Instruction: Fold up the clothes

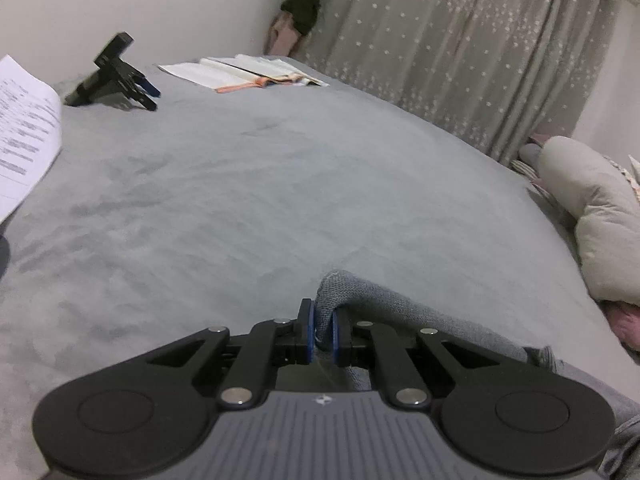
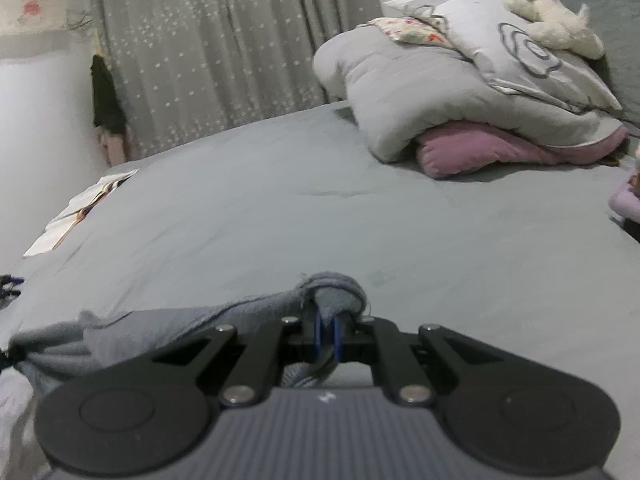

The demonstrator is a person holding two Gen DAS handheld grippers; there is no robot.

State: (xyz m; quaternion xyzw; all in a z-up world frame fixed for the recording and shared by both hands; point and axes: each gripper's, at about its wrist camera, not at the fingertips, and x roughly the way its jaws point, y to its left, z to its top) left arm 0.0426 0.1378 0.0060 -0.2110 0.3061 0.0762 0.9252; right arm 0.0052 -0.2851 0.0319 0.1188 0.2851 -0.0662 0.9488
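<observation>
The left claw [image 1: 323, 330] points forward and downward, its blue-padded fingers [image 1: 307, 330] closed almost together, pinching a fold of cloth. The right claw [image 2: 327, 338] is angled down likewise, its jaws drawn tight, a bunched cloth corner clamped between the pads.

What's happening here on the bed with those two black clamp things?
A person is folding clothes with a handheld tool in each hand. The left tool is pinched shut on a bunched edge of a grey garment, and the right tool is pinched shut on another bunched edge of grey cloth, probably the same piece. The cloth hangs between and below them over a grey bedspread. An open book, a spare black tool and a pile of bedding lie further off, untouched.
</observation>
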